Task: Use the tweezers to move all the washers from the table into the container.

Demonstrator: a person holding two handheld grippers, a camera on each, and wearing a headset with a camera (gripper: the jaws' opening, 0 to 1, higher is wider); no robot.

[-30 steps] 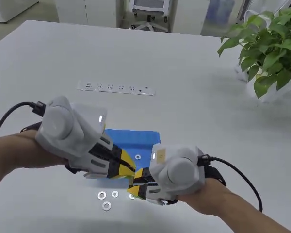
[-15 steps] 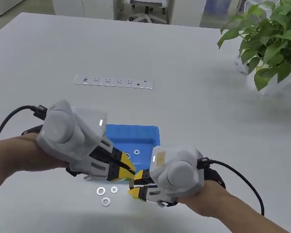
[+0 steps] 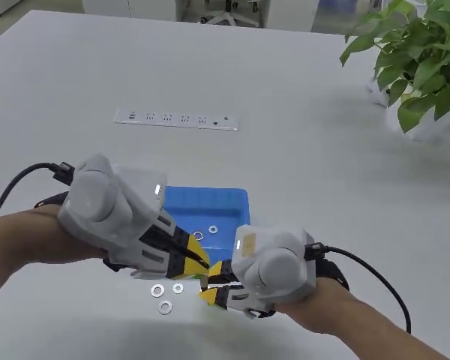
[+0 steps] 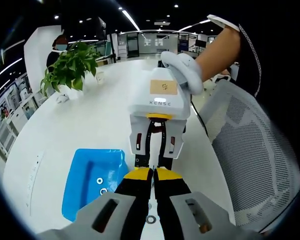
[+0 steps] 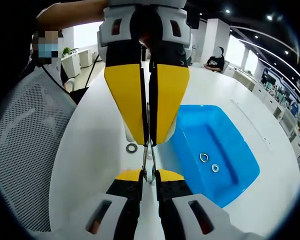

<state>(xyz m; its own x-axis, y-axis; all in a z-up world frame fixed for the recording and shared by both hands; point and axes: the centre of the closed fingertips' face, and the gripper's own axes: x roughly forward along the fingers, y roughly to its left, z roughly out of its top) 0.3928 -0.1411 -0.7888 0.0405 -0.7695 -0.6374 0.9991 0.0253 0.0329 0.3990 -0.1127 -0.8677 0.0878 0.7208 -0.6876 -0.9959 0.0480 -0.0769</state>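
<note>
- So, around the work: a power strip (image 3: 176, 118) lies beyond the blue container (image 3: 210, 204), a potted plant (image 3: 424, 52) sits at the far right, and a mesh chair (image 4: 255, 160) stands past the table (image 3: 307, 150) edge. All are well apart from the grippers.
- My left gripper (image 4: 152, 174) and right gripper (image 5: 149, 176) meet nose to nose just beside the container's near rim, crowding each other.
- The tweezers (image 5: 148, 152) run straight between them, long axis in line with both sets of jaws. Both pairs are pinched together on them.
- Three washers (image 3: 165, 306) lie flat on the table near the container's near-left corner, and two more sit inside it.
- There's open tabletop to the far side and the right.
</note>
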